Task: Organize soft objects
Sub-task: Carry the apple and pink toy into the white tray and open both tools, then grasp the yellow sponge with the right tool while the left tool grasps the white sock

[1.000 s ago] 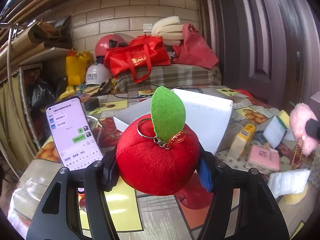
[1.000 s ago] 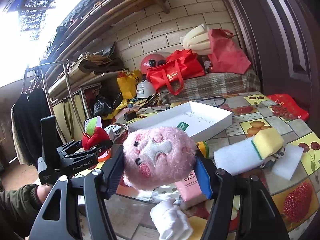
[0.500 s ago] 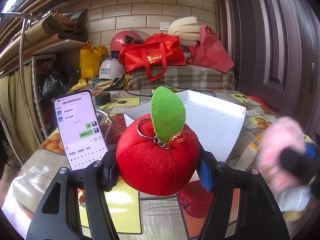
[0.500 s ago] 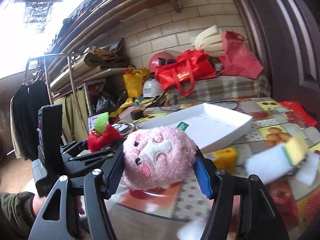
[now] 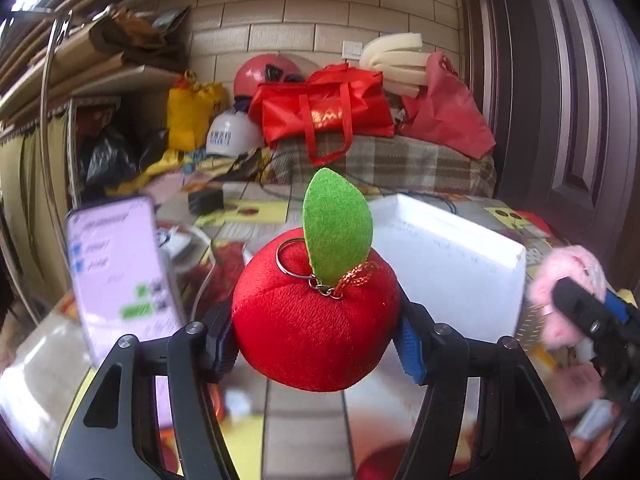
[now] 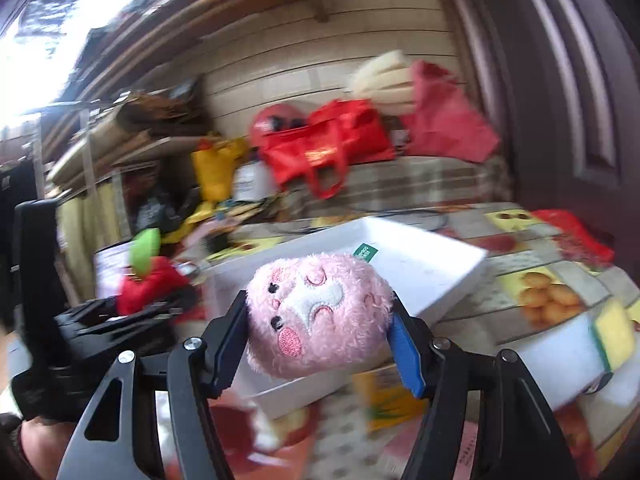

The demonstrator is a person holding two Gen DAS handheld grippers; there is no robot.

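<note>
**Operator:** Plush apple (image 5: 316, 332) sits clamped in my left tool (image 5: 318, 340), held above the table (image 5: 304, 420). It is round, red and velvety, with a flat green felt leaf (image 5: 336, 236) standing up from the top and a metal key ring (image 5: 290, 258) on a short chain beside it.

**Second:** And your right side?

**Operator:** My right tool (image 6: 320, 340) is squeezing a pink fuzzy plush (image 6: 318, 316) from both sides. It is an oval, shaggy ball with an embroidered face: a white star patch, dark eyes, rosy cheeks. It hangs in front of the white tray (image 6: 440, 264), just above its near edge.

**Second:** What is the surface like?

**Operator:** The table has a glossy cover printed with fruit squares. The tray is shallow and rectangular, with smooth walls. A yellow-and-white sponge (image 6: 600, 336) lies to the right of it. A phone (image 5: 120, 276) stands upright on the left with its screen lit.

**Second:** The room behind?

**Operator:** A pale brick wall (image 5: 320, 12), a dark panelled door (image 5: 568, 92) on the right, and a plaid-covered ledge (image 5: 400, 164) piled with a shiny red tote bag (image 5: 324, 108), a red helmet (image 5: 264, 72), a white helmet (image 5: 230, 136) and curved foam pieces (image 5: 394, 60). The right view is smeared by motion.
</note>
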